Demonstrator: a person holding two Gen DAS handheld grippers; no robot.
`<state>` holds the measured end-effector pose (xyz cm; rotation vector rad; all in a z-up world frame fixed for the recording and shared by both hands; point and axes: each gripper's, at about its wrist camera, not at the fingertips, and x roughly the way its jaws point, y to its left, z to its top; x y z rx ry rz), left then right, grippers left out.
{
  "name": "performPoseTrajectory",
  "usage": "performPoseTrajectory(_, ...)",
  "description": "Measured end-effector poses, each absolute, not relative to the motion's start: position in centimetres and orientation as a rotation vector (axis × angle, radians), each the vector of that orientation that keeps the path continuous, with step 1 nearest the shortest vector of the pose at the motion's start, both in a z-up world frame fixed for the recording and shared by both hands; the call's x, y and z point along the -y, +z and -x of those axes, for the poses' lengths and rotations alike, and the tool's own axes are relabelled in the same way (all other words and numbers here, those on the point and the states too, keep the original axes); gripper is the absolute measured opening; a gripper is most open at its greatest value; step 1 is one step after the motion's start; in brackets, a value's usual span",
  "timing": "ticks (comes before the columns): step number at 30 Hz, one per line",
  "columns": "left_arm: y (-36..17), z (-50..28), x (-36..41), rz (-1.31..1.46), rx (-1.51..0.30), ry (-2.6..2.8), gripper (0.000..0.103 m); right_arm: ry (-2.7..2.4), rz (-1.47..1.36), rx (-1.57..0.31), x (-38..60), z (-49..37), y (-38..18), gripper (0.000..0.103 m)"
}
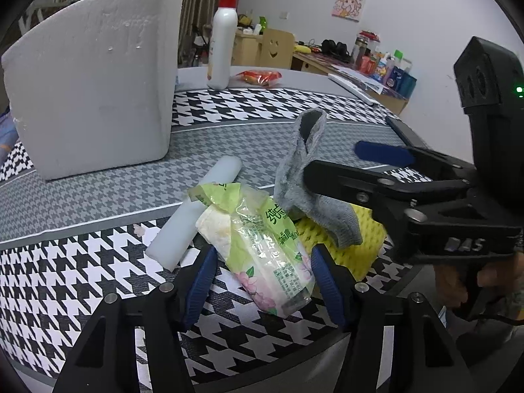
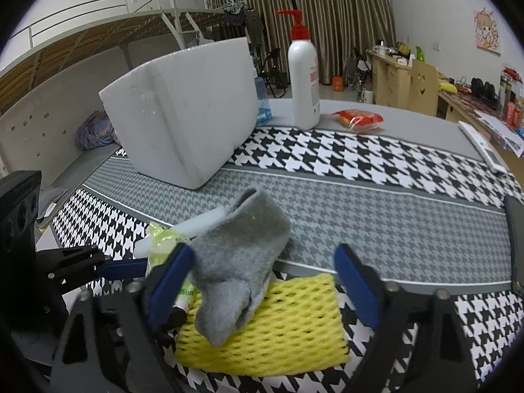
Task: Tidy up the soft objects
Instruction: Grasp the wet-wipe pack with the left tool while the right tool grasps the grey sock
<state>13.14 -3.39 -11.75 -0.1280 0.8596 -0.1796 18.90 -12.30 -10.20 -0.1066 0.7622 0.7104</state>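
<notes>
A green tissue pack (image 1: 265, 249) lies between the open fingers of my left gripper (image 1: 262, 275), which is not closed on it. A white foam roll (image 1: 196, 213) lies just left of the pack. A grey sock (image 1: 308, 183) rests on a yellow foam net (image 1: 360, 245). My right gripper (image 2: 262, 278) is open around the grey sock (image 2: 239, 268), its left finger touching the sock, above the yellow net (image 2: 281, 334). The right gripper also shows in the left wrist view (image 1: 340, 163). A white foam box (image 1: 95, 78) stands at the back left, also in the right wrist view (image 2: 183, 118).
A white pump bottle (image 1: 222, 42) and a red snack packet (image 1: 260, 77) stand at the table's far side, also seen in the right wrist view: bottle (image 2: 304, 75), packet (image 2: 358, 119). A white remote (image 2: 481, 145) lies at the right edge. A houndstooth cloth (image 2: 376, 203) covers the table.
</notes>
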Motion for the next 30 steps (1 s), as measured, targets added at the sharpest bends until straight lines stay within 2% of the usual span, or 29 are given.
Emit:
performPoseTrajectory(2,-11.7,-13.2,3.5,0.127,-0.86,-0.191,0.052,0.717,0.106,-0.772,12.1,-19.0,-10.4,0.076)
performPoseTrajectory(8,-11.8,-13.4,3.5,0.133,-0.857,-0.207,0.046,0.744,0.118,-0.787,11.6,-18.8,-10.8,0.06)
performPoseTrajectory(14,-11.7,-13.2,3.5,0.127,-0.85,-0.218,0.044,0.744,0.127,-0.844,11.0,-19.2,-11.7,0.058)
performPoseTrajectory(24,-11.7,-13.0,3.5,0.123,-0.842,-0.223,0.043,0.754,0.129,-0.834,10.8,-18.8,-11.6,0.025)
performPoseTrajectory(30,-10.8,-12.3,3.3,0.11,-0.806,-0.214,0.042,0.742,0.112,-0.812,11.4,-18.6,-10.6,0.024)
